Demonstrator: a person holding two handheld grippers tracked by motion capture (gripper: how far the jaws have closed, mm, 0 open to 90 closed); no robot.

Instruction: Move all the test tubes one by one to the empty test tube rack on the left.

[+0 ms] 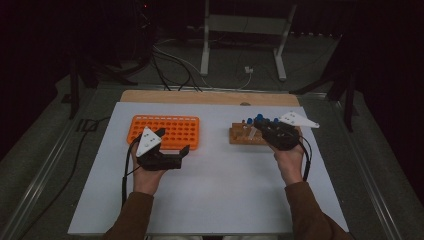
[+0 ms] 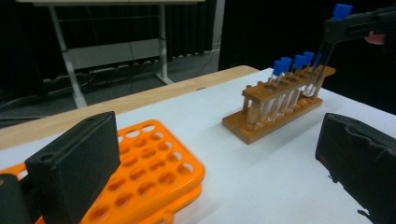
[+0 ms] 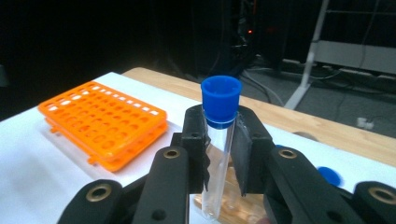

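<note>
R tongs [image 3: 219,154] clamped on blue-cap tube [image 3: 218,140], tube bottom cut off; L tongs [image 2: 210,163] apart, nothing btwn.

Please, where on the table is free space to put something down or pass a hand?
Free: the white sheet between orange rack and wooden rack, and the wide strip nearer the person. Crowded: at the wooden rack, where the right gripper holds a tube.
</note>
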